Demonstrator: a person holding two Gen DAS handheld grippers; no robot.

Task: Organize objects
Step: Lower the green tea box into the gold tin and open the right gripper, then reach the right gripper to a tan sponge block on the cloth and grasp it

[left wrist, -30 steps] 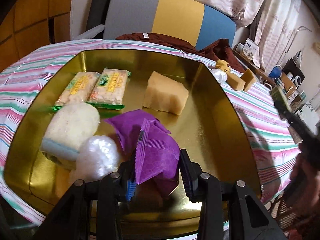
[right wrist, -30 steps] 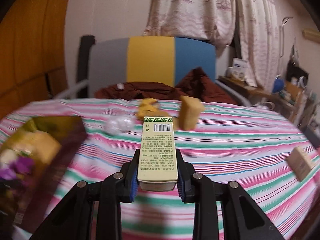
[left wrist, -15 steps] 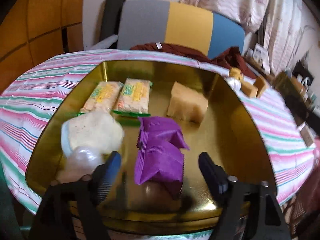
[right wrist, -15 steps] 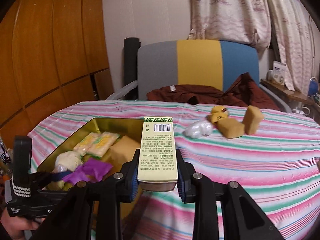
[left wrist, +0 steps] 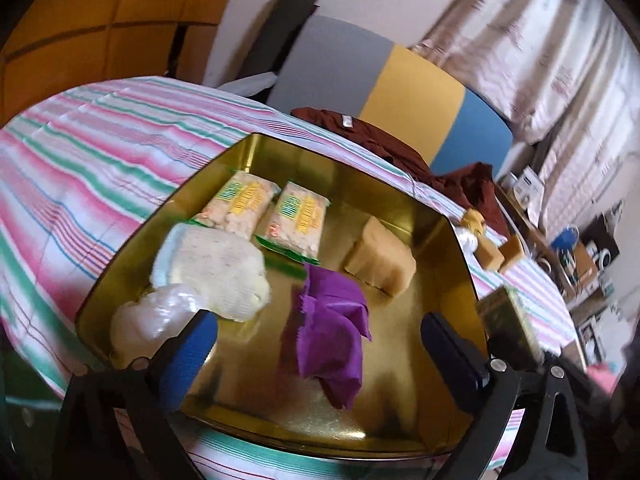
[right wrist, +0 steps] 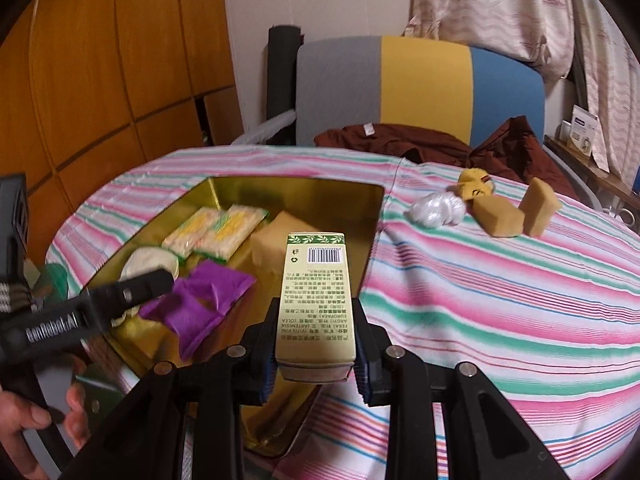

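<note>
With six items in tin (left wrist: 460, 268), left gripper (left wrist: 316, 344) just opened off pouch (left wrist: 332, 332); right gripper (right wrist: 316, 354) clamps box (right wrist: 314, 292); four pieces (right wrist: 500, 216) remain on far tabletop (right wrist: 500, 300).

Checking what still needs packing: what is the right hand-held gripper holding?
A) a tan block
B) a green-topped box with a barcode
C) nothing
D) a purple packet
B: the right hand-held gripper is closed on the box, over the edge of the gold tray.

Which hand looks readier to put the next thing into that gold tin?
The right: its claw grips the green box at the gold tin. The left claw is open, empty, above the purple packet.
</note>
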